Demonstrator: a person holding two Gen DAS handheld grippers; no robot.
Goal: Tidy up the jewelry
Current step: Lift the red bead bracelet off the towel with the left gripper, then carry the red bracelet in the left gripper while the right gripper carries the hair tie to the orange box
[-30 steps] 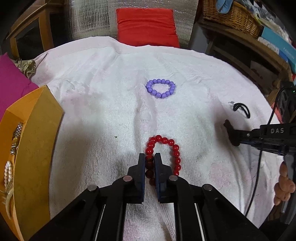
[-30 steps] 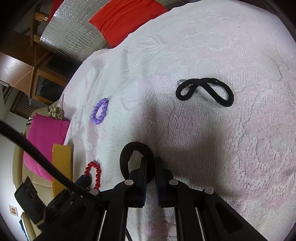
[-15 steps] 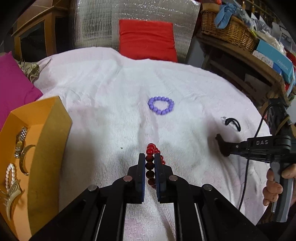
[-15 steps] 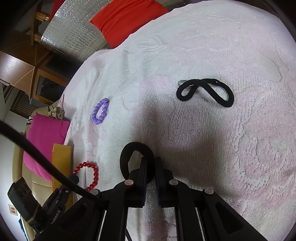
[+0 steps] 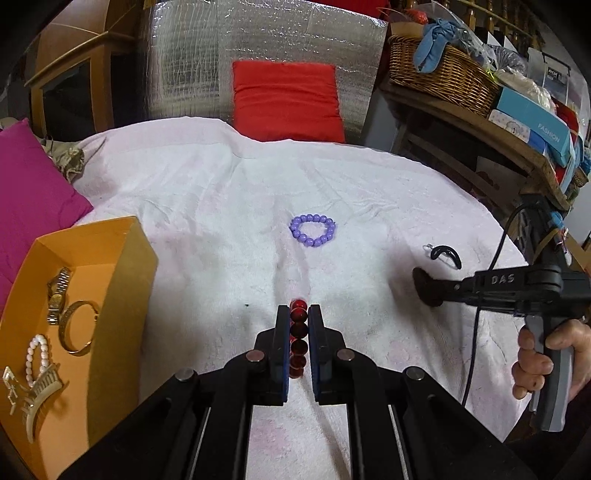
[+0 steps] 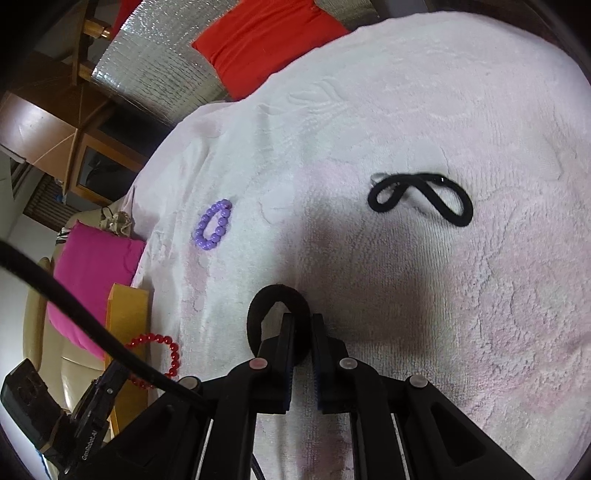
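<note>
Red bead bracelet (image 5: 298,334), glossy round beads, pinched in left hand-held gripper (image 5: 298,321)

red cushion (image 5: 286,99): propped up at the far edge of the bed, leaning on that shiny silver foil sheet (image 5: 258,44)
pink pillow (image 5: 31,195): off to the left, partly tucked behind other stuff
white towel (image 5: 207,199): spread over the whole surface, kinda rumpled, faint pinkish patches
wicker basket (image 5: 439,75): up on a wooden shelf (image 5: 480,129) to the right, blue cloth (image 5: 436,31) spilling over the rim
boxes (image 5: 532,122): stacked just beside the basket, one light blue with "FASHION" on the side
wooden cabinet (image 5: 70,77): back left corner, dark inside
beige leather seat (image 6: 66,354): shows up in the right wrist view, under the pink pillow
</note>
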